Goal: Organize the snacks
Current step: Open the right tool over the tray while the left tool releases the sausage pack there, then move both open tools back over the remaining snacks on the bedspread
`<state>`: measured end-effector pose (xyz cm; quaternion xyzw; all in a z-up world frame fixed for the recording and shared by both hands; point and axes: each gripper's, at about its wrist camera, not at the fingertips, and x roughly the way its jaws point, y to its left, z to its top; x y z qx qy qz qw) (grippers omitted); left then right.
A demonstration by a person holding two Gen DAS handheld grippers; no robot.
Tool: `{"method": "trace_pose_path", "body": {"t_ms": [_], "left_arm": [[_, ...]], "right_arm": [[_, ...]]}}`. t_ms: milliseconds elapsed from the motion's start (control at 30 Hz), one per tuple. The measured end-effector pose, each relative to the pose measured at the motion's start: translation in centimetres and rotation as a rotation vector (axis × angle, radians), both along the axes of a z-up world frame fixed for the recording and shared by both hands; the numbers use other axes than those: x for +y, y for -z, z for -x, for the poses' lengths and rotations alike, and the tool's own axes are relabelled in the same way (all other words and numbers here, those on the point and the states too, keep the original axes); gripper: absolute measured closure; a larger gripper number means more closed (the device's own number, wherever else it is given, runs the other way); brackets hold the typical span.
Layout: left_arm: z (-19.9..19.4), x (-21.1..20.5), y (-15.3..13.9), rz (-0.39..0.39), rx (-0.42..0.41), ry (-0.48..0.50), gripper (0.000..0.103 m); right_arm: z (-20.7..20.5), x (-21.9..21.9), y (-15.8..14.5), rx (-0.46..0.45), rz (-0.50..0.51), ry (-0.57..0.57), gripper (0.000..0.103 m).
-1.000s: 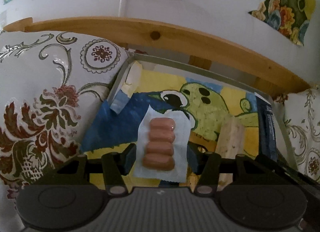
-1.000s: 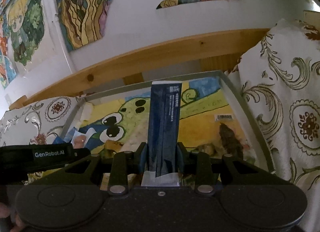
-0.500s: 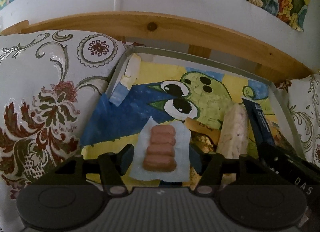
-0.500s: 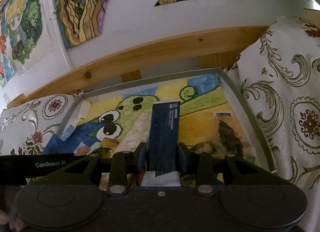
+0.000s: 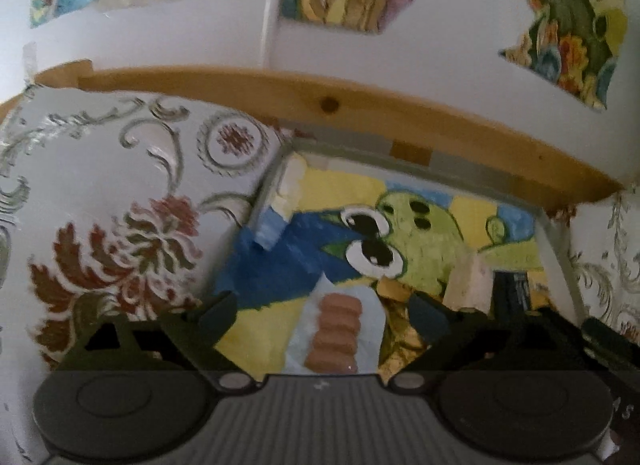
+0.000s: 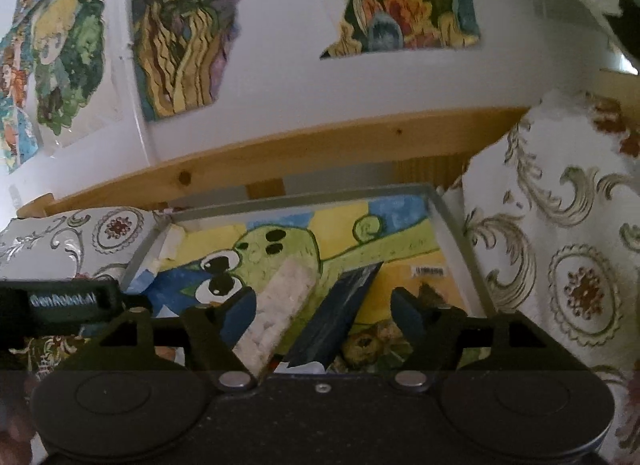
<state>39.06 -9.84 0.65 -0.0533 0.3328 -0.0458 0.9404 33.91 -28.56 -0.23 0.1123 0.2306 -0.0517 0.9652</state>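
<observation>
In the left wrist view the sausage pack (image 5: 335,335), a clear wrapper with four pink sausages stacked in a column, lies flat in the tray (image 5: 557,241) at the lower centre of the frame. Its long axis runs up the frame, away from the camera, tilted a little to the right at the far end. The left tool (image 5: 325,311) stands spread wide, its two fingers well apart on either side of the pack and touching nothing.

In the right wrist view the dark blue packet (image 6: 339,315) lies in the tray (image 6: 454,225) at the lower centre, its long axis slanting from lower left to upper right, the far end pointing toward the tray's right wall. Just to its left the white puffed rice bar (image 6: 280,305) lies on a similar slant, its near end hidden behind the left finger. The right tool (image 6: 325,307) is likewise spread wide, with the blue packet between the fingers but gripped by neither.

The tray is a shallow grey-rimmed rectangle lined with a painted picture of a green cartoon creature (image 6: 280,253) with big eyes. It also holds a crinkled golden wrapper (image 6: 366,341) near the lower edge. Floral-patterned cloth (image 6: 568,257) lies on both sides of the tray.
</observation>
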Motion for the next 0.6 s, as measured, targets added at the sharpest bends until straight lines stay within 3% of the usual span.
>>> {"method": "trace_pose_path", "body": {"t_ms": [367,600], "left_arm": [[5.1,2.9,-2.5,0.083,-0.163,-0.047,0.000],[9.7,4.3,-3.2,0.092,-0.228,-0.033,0.000]], "right_arm": [[5.4,1.2,-2.8,-0.117,0.081,0.005,0.010],[10.1,2.1,-4.4,-0.199,0.110,0.006,0.001]]}}
